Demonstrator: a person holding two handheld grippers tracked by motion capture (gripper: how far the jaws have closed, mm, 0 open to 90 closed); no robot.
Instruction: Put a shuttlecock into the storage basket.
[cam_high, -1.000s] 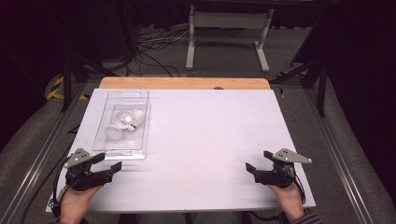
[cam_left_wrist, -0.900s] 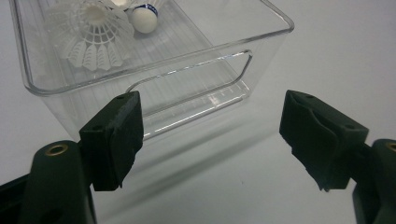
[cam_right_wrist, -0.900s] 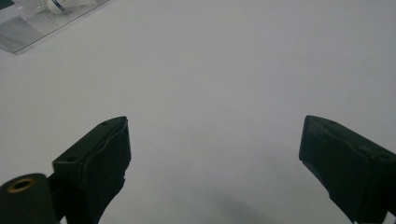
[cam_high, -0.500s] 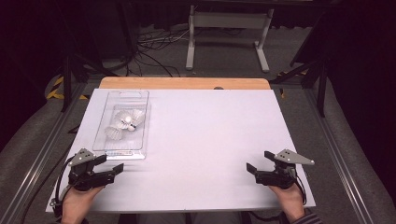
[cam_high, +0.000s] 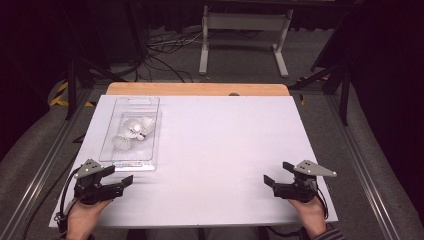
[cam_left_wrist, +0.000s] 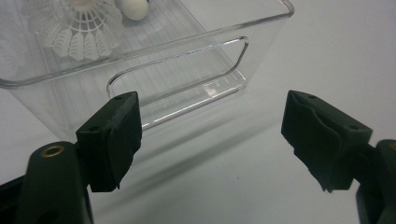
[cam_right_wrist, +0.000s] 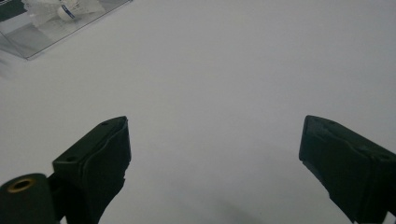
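A clear plastic bin (cam_high: 131, 131) lies on the white surface (cam_high: 225, 150) near its left edge, its long side running from the far edge toward the near one, and it holds white shuttlecocks (cam_high: 134, 131) lying together around its middle. The left gripper (cam_high: 114, 180) sits by the near left corner of the surface, held in a hand (cam_high: 82, 220) that comes in from the bottom, with the bin's near end wall just beyond it. Its jaws stand wide apart and grip nothing; in the left gripper view the bin's near wall, with a handle cut-out, rises just beyond the tip of one jaw, and whether that jaw touches it cannot be told. The right gripper (cam_high: 276, 176) rests near the near right corner, well apart from the bin, held in the other hand (cam_high: 310, 215). Its jaws are also spread wide over bare surface, and the bin shows far off in the upper left corner of the right gripper view.
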